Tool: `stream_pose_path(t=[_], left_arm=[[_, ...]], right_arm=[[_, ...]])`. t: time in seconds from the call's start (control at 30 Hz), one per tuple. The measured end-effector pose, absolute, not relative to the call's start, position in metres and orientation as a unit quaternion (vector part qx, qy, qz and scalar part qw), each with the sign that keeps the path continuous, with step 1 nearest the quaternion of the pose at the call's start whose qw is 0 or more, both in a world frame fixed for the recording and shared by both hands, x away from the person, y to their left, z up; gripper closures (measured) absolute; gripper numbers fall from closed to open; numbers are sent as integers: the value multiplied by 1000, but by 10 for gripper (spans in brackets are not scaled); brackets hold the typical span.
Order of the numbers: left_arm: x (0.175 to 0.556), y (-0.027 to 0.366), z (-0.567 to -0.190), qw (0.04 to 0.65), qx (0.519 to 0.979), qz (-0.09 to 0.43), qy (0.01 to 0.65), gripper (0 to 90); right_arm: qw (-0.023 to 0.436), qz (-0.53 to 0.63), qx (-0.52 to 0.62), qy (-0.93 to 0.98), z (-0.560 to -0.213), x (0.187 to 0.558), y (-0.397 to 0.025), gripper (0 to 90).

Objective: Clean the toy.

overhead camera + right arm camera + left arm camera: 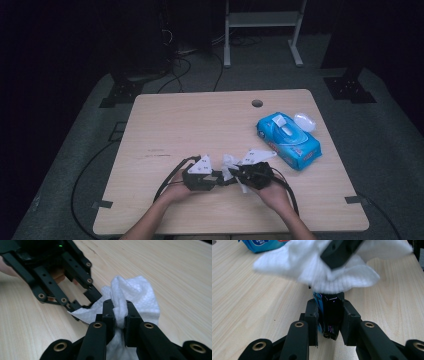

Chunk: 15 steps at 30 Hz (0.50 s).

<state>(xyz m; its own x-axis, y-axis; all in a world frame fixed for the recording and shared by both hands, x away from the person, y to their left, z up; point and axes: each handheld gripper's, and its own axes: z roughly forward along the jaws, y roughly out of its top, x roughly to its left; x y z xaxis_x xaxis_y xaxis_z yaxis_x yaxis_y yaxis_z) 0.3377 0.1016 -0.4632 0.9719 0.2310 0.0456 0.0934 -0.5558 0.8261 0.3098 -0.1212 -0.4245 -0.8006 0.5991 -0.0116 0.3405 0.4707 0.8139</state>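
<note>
Wipe [132, 293] bunching between both grippers above the table's [190, 125] near edge; right gripper [119, 312] clamping it, left gripper [329, 315] clamping a dark glossy item [329, 312] under it. Blue pack [289, 140] lying well apart.

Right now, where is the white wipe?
In the high view the white wipe sits near the table's front edge, pinched between the left gripper and right gripper, left of the blue pack.
</note>
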Motion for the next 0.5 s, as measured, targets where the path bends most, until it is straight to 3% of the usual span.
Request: stream_pose_path(t=[0.1,0.3,0.5], left_arm=[[338,102,-463,463,878,76,92,711],[337,101,-463,462,879,77,91,711],[337,102,-463,462,879,76,91,711]], right_arm=[[136,441,277,842,-426,310,-118,816],[152,433,305,834,-427,312,-135,817],[133,448,275,840,-427,309,-113,816]])
